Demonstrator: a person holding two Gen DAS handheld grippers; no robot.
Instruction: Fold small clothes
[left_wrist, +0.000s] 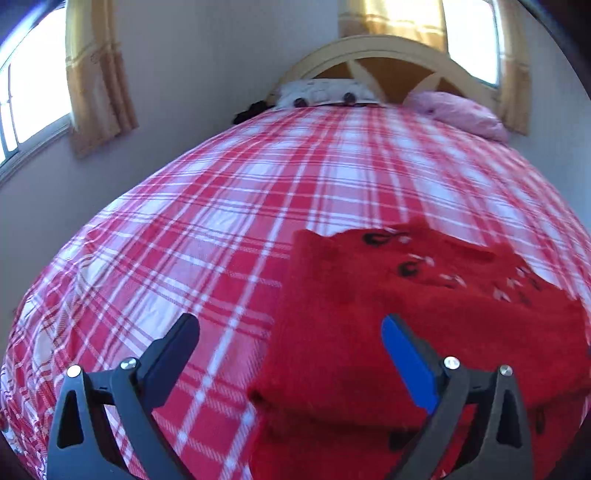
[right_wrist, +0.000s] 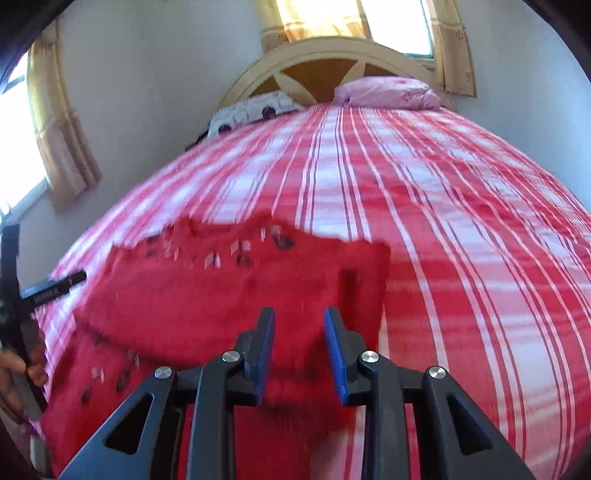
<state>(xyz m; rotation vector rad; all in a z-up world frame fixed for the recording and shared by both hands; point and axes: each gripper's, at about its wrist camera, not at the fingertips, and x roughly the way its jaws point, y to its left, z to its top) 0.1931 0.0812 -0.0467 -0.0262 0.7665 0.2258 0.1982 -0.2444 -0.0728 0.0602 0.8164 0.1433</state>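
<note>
Soft, light fuzzy red knitted garment (left_wrist: 424, 317) on plaid bed (left_wrist: 221, 221), best pinched at its near hem; left tool (left_wrist: 291, 339) agape and empty, right tool (right_wrist: 299, 332) narrowly parted, gripping nothing.

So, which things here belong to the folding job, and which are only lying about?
Belong to the job:
- red garment
- left tool, wide open
- right tool, narrow gap, nothing gripped

Only lying about:
- pink pillow
- white patterned pillow
- curtains
</note>
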